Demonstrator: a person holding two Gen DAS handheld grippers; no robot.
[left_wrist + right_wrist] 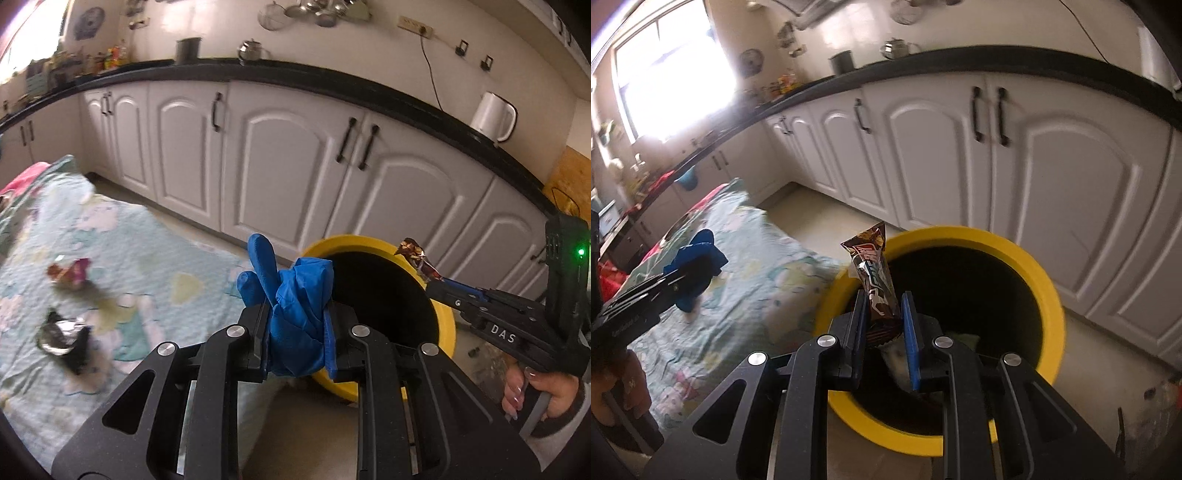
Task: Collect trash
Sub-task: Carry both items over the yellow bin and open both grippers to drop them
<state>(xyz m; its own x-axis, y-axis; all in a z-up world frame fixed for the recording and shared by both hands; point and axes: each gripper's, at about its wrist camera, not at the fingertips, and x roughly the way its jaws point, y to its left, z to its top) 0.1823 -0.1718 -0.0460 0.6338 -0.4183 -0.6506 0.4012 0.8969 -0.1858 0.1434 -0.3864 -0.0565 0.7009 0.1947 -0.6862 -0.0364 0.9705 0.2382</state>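
Left wrist view: the left gripper point(297, 328), low in the centre of the frame, has its jaws drawn narrow on a crumpled blue glove point(291, 295), whose loose fingers stand up above the pads. Directly behind the glove, at centre right, lies the yellow-rimmed bin point(445, 321) with its dark opening facing the camera. From the right edge of the frame the right gripper point(434, 282) reaches toward the bin rim, a brown snack wrapper point(417, 258) pinched at its tip; the hand point(535, 387) on its handle shows at lower right. At the left of the frame, a patterned bedsheet point(147, 251) covers the floor, with a pink-and-brown wrapper point(70, 273) and, lower, a crumpled silver-and-black wrapper point(62, 336) lying on it, well apart from the bin. White cabinets point(280, 155) under a black countertop point(332, 81) fill the upper half, with a white kettle point(493, 116) at upper right. Right wrist view: the right gripper point(882, 325) holds the snack wrapper point(875, 273) upright between its blue pads, jaws narrow, just above the near left rim of the bin point(1049, 295). At left of the frame the left gripper point(683, 280) carries the glove point(696, 264) above the bedsheet point(757, 266).
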